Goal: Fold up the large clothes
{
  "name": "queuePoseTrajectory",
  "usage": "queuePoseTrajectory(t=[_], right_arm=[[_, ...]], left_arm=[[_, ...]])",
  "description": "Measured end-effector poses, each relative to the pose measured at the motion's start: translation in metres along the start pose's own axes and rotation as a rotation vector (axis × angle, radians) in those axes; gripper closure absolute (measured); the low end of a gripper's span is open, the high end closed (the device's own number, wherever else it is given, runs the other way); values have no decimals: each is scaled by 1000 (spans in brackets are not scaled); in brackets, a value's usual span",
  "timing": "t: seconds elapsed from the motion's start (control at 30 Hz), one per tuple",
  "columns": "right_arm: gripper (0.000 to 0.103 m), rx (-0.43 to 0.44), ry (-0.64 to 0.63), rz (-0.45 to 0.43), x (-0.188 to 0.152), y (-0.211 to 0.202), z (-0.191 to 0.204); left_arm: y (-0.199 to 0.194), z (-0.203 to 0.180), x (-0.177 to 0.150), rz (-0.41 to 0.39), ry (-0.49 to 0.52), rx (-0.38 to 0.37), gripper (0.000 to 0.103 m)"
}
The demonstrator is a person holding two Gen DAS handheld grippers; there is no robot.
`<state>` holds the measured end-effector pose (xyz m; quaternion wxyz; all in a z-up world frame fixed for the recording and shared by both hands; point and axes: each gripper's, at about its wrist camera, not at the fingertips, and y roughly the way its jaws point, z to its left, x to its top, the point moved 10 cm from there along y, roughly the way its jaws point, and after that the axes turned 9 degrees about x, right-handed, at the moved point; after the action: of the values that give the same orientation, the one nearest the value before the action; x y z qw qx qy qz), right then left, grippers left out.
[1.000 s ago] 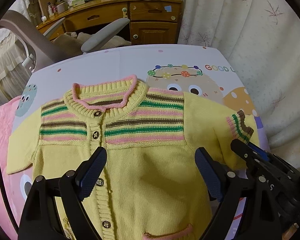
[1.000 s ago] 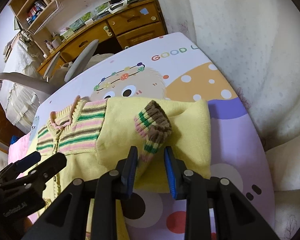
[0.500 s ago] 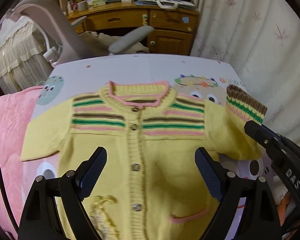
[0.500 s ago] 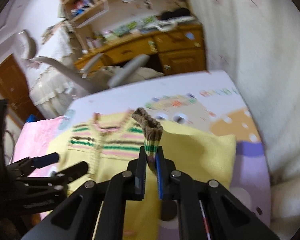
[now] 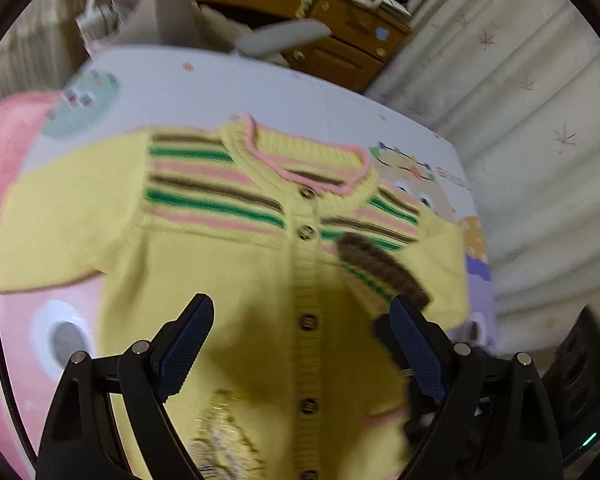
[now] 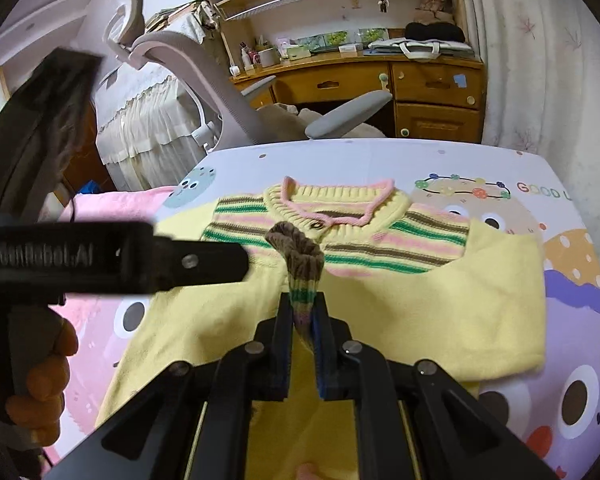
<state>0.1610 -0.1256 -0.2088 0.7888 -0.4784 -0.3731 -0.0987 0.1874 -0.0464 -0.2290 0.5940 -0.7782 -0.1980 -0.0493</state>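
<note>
A yellow knit cardigan (image 5: 260, 292) with pink, green and brown chest stripes lies front up on the printed bed sheet (image 5: 204, 92); it also shows in the right wrist view (image 6: 420, 304). My right gripper (image 6: 303, 320) is shut on the striped brown-edged sleeve cuff (image 6: 300, 256) and holds it raised over the cardigan's chest, the sleeve folded inward. The cuff (image 5: 380, 272) shows in the left wrist view beside my right finger. My left gripper (image 5: 300, 344) is open and empty above the cardigan's lower front; it also shows in the right wrist view (image 6: 204, 260).
A pink blanket (image 6: 100, 208) lies on the bed's left side. A grey office chair (image 6: 236, 96) and a wooden desk (image 6: 420, 80) stand beyond the bed's far edge. A white curtain (image 5: 520, 120) hangs along the right side.
My right gripper closed on the cuff, lifted it and carried it left over the cardigan's chest. My left gripper stayed open and shifted, its view now tilted and blurred.
</note>
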Motion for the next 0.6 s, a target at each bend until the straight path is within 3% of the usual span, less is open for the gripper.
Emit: queuePoseTrajectory(t=[0.17, 0.43, 0.53, 0.6], right_arm=[[94, -75, -54, -1, -10, 10, 3], [94, -144, -154, -62, 0, 16, 20], [94, -166, -200, -72, 2, 19, 30], [94, -178, -225, -73, 2, 21, 35]], left_arm=[[6, -16, 4, 29, 12, -79, 14], [34, -42, 7, 185, 62, -183, 16], [38, -45, 10, 211, 58, -209, 29], [37, -44, 14, 211, 55, -213, 43]])
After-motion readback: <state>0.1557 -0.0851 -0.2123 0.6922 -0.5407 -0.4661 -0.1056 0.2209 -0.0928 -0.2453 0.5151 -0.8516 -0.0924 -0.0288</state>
